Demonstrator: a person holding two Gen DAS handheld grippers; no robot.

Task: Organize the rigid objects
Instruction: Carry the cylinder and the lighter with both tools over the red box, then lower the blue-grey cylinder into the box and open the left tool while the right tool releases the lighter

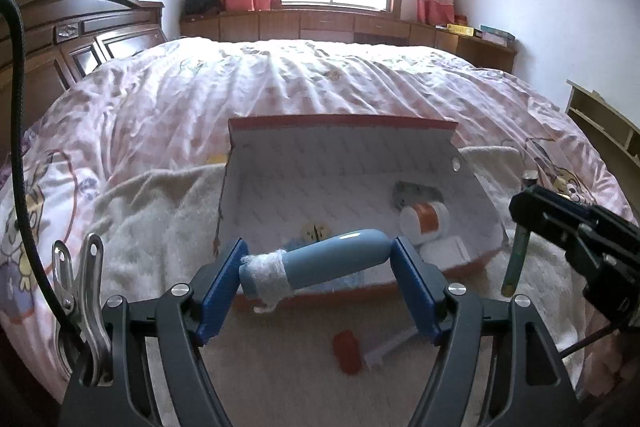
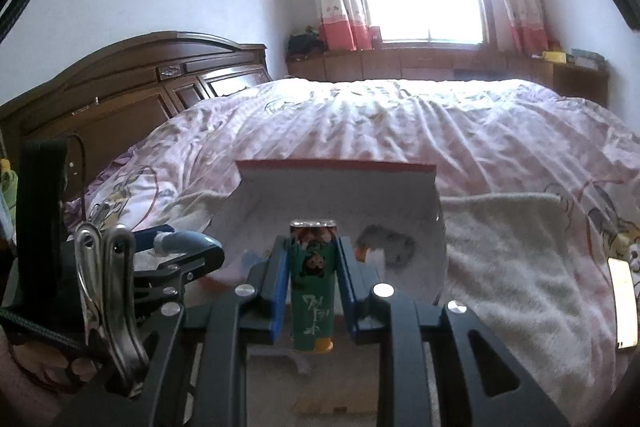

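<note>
My left gripper (image 1: 318,261) is shut on a blue rounded handle-like object (image 1: 320,259) with white tape at one end, held crosswise over the near edge of an open red-rimmed box (image 1: 340,123). My right gripper (image 2: 312,263) is shut on an upright green lighter (image 2: 312,283) with a metal top, in front of the same box (image 2: 336,167). The lighter also shows in the left wrist view (image 1: 516,255) at the right. Inside the box lie an orange-and-white roll (image 1: 424,219), a grey item (image 1: 416,193) and a white block (image 1: 444,251).
The box sits on a white towel (image 1: 152,207) on a pink-sheeted bed (image 1: 304,79). A red cap (image 1: 347,351) and a white stick (image 1: 390,345) lie on the towel below my left gripper. A shiny metal strip (image 2: 622,303) lies at the right. A wooden headboard (image 2: 132,95) stands left.
</note>
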